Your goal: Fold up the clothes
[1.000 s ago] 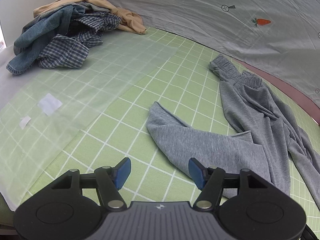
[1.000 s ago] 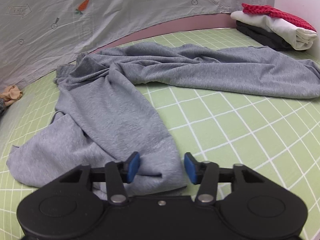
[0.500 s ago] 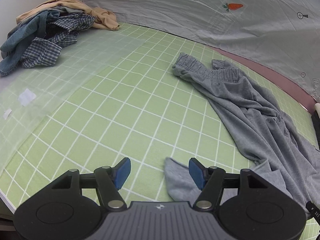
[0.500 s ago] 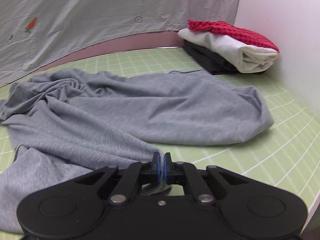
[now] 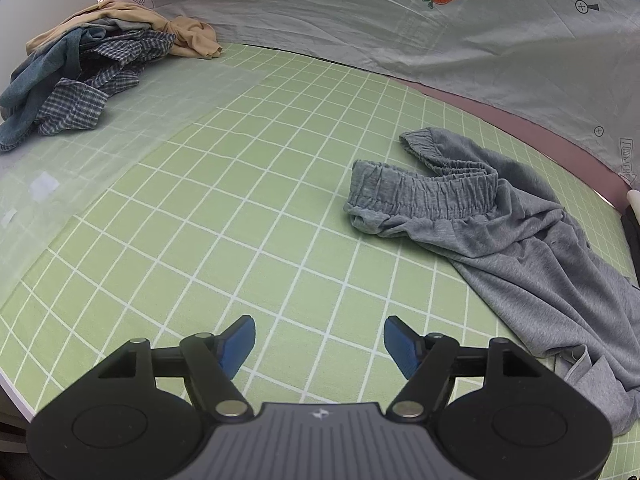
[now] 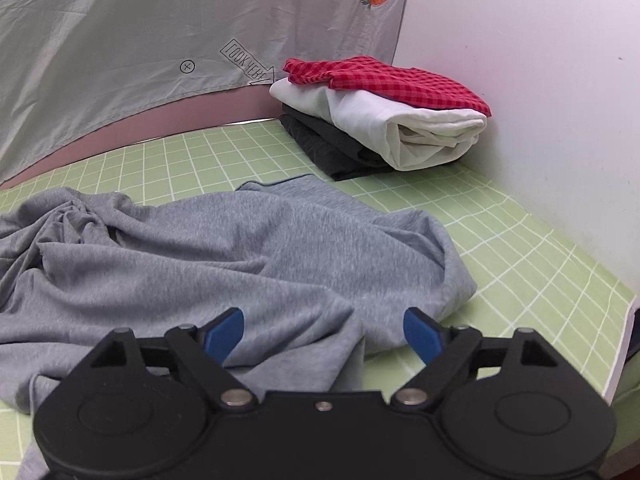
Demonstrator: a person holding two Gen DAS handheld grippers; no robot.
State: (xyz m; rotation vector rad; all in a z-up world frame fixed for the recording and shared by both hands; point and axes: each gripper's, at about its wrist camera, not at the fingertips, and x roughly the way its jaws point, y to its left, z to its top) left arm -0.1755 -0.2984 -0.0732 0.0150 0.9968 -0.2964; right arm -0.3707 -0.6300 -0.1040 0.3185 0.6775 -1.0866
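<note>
One pair of grey sweatpants (image 5: 516, 240) lay spread on the green grid mat (image 5: 248, 208), a leg newly dragged aside and dropped for straightening. Three folded garments (image 6: 384, 116) were stacked behind the sweatpants. The right gripper (image 6: 323, 330), clamped half a second earlier, was spread open over them; the left gripper (image 5: 319, 342) was held open, empty.

Grey pants (image 5: 516, 248): soft matt knit cloth; tool (image 5: 319, 344) matt black plastic, blue pads (image 5: 400, 346).
</note>
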